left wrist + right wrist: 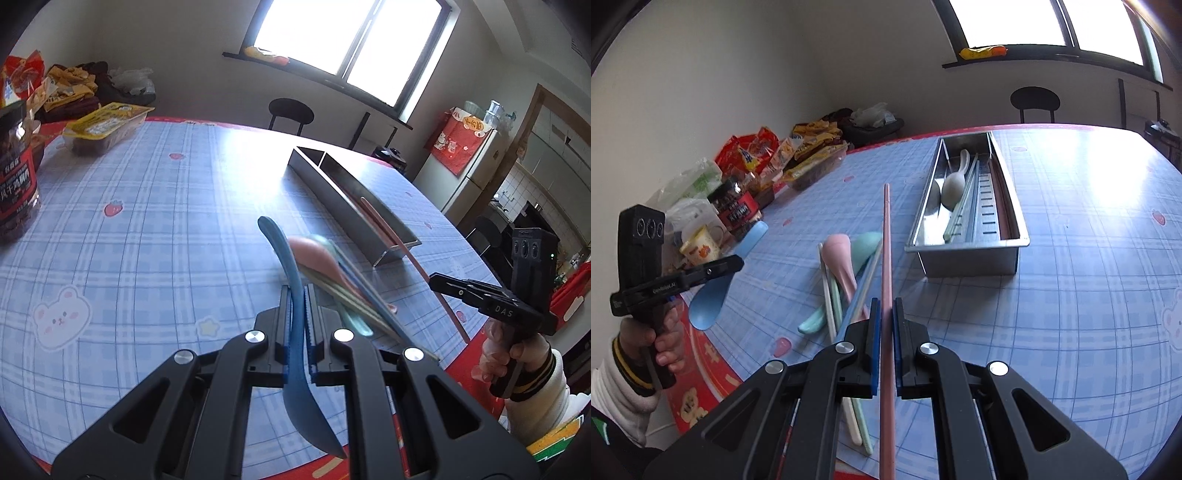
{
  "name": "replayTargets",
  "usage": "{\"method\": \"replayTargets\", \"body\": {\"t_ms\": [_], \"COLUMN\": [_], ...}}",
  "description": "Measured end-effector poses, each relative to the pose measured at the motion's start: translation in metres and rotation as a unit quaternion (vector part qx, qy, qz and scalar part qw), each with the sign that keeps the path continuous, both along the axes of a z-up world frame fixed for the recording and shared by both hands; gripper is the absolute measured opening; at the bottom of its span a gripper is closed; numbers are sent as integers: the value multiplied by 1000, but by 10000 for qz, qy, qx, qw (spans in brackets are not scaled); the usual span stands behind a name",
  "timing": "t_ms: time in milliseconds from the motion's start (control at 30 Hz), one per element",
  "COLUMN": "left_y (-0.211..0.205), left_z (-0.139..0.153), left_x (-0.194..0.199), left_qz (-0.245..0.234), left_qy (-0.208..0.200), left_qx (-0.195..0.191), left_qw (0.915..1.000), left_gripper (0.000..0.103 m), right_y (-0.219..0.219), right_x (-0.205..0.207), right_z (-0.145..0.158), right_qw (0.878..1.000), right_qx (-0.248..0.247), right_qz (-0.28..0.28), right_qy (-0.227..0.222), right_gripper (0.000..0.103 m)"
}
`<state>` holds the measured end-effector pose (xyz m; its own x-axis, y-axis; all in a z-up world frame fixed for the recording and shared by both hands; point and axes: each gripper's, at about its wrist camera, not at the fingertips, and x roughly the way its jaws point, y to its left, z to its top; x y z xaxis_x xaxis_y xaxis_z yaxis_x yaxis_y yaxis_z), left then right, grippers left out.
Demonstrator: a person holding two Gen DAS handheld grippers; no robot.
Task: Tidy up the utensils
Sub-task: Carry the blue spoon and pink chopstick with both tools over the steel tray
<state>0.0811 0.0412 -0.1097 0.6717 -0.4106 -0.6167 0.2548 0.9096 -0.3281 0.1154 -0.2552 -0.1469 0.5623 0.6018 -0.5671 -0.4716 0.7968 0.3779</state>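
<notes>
My left gripper [298,321] is shut on a blue spoon [284,254], held above the table; the same spoon [709,299] shows in the right wrist view. My right gripper [885,325] is shut on a pink chopstick [886,240] that points toward the steel utensil tray [967,254]. The tray holds a grey spoon [953,188], green chopsticks [960,206] and a pink chopstick along its right side. On the table lie a pink spoon [840,254], a teal spoon [866,245] and several loose chopsticks [831,295]. The tray [332,192] also shows in the left wrist view.
Snack packets [764,151], a dark jar [737,210] and a mug [701,245] crowd the table's left side by the wall. A jar [16,177] and a yellow food pack [103,127] show in the left wrist view. A black stool [1034,99] stands beyond the table.
</notes>
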Motion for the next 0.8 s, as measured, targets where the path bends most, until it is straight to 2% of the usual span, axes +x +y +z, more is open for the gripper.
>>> {"method": "replayTargets", "body": {"t_ms": [133,400,533,800], "left_y": [-20,-79,-100,-153], "left_z": [25,58,58,31], "left_x": [15,85,136,229], "left_qz": [-157,-322,-202,-75], "left_qy": [-142,-304,-102,238], "left_qx": [-30,19,-204,284], "left_qw": [9998,9990,9995,9993], "left_gripper": [11,11,11,11], "right_y": [-4,-20,-23,-27], "right_x": [15,91,119,136], "right_z": [19,41,36,18], "right_qw": [9995,9930,9902,9905], "right_qx": [6,491,633,488], "right_qz": [-232,-1062,-1236,-1281], "right_qy": [-230,-158,-136,53], "right_gripper": [6,6,6,6]}}
